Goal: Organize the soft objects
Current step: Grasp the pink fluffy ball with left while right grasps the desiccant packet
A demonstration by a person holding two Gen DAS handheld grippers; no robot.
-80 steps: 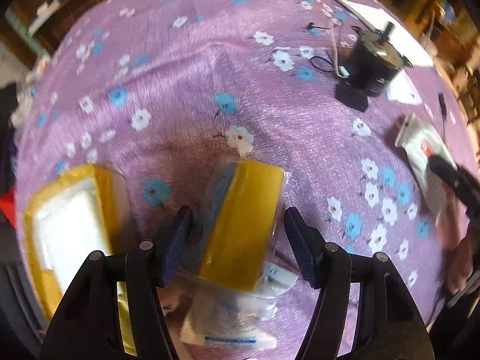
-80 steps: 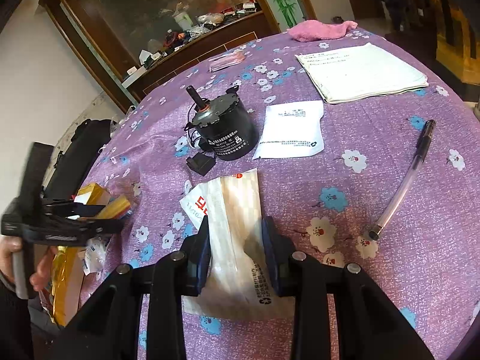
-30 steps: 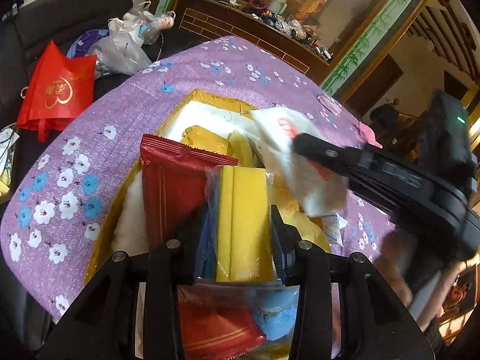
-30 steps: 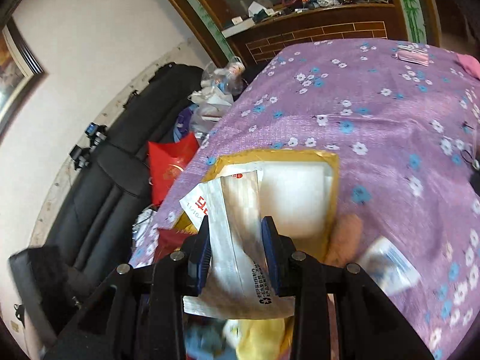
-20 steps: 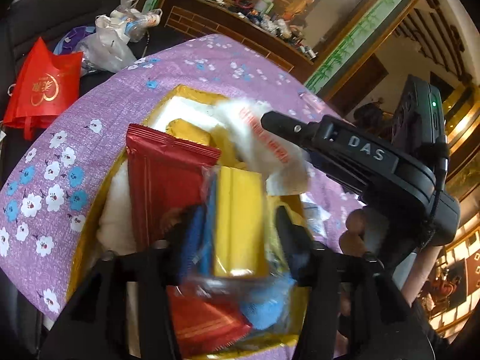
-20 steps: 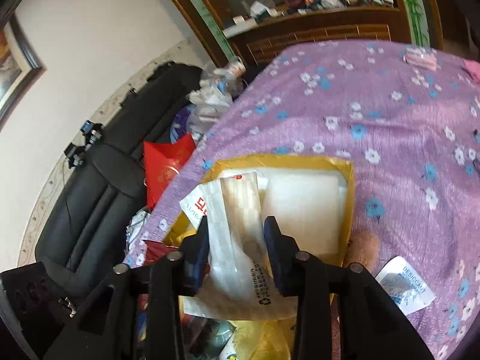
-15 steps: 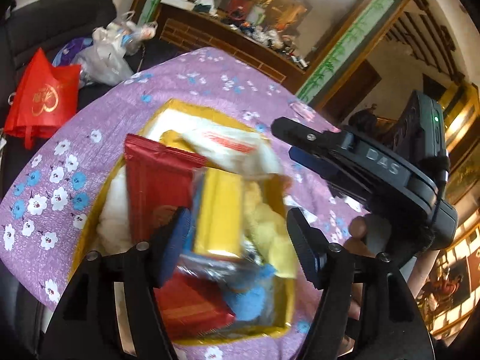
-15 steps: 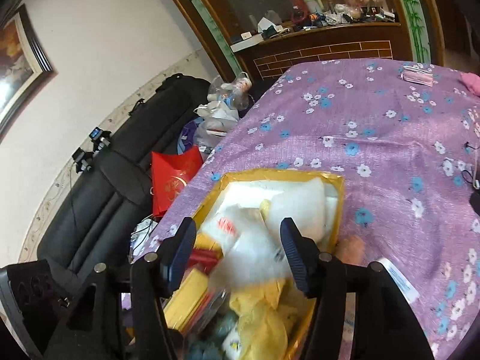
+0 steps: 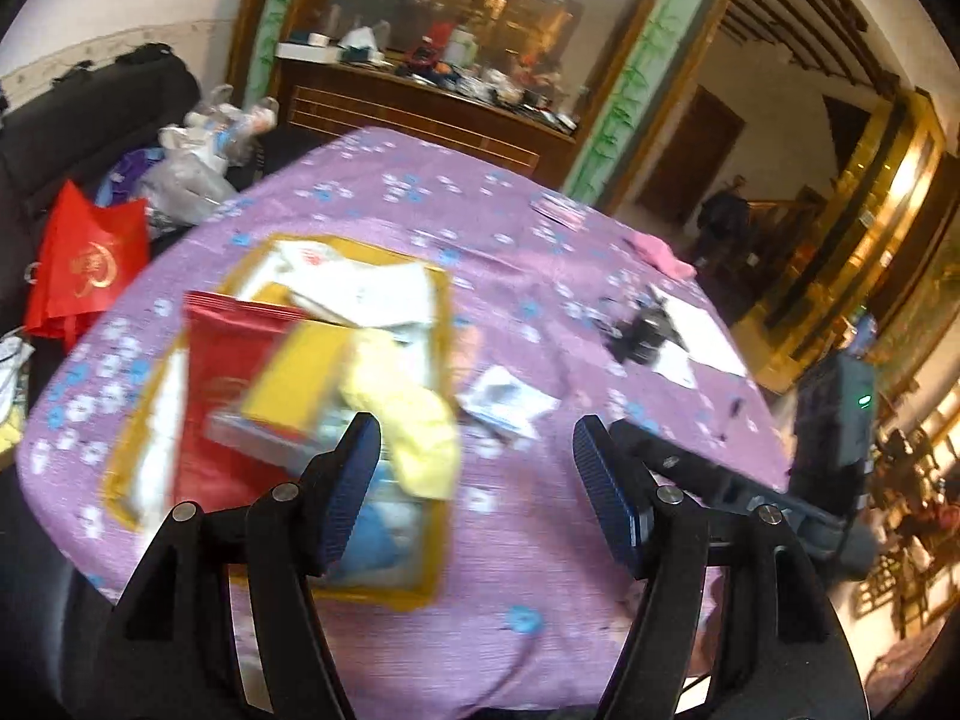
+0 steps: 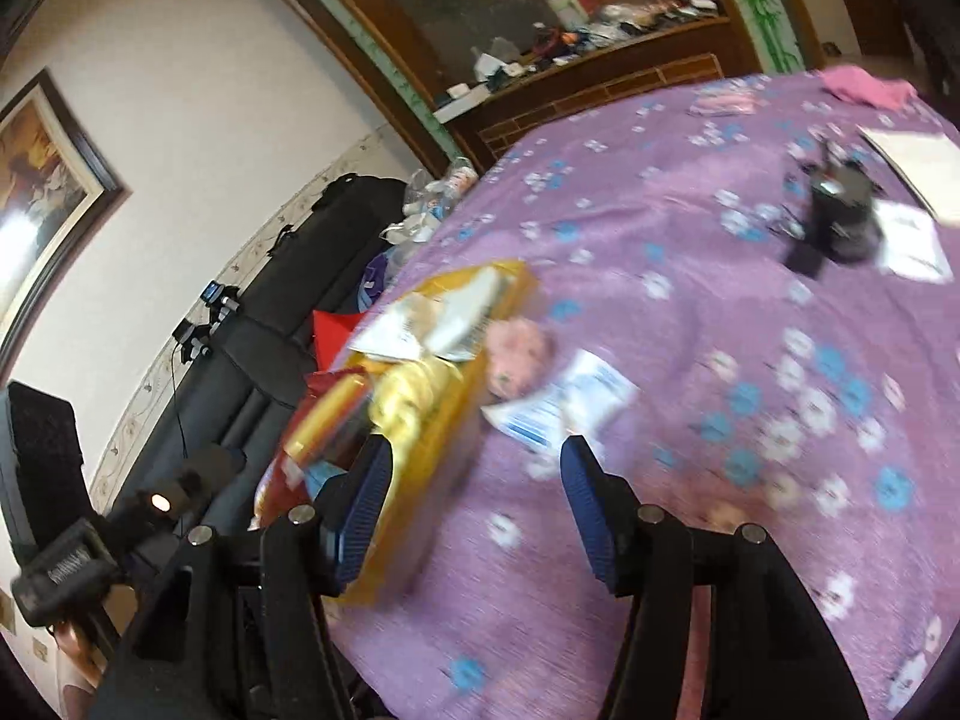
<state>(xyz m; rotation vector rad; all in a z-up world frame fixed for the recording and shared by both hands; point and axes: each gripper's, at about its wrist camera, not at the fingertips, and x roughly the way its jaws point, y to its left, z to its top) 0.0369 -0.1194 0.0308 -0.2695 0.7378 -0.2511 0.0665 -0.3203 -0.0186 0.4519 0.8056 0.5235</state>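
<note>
Jaws of the left gripper (image 9: 477, 462) and right gripper (image 10: 474, 477) had just sprung apart, empty, above the shallow yellow cardboard tray (image 9: 443, 324) of soft packets on the purple floral counter (image 9: 540, 570).

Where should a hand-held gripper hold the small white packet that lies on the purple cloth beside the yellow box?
Probably by the free corner that points away from the yellow box. The small white packet lies flat on the purple cloth, so the hand-held gripper should come down from above at that open side, one finger slipping under the thin edge. The picture is blurred, so the exact edge is uncertain.
</note>
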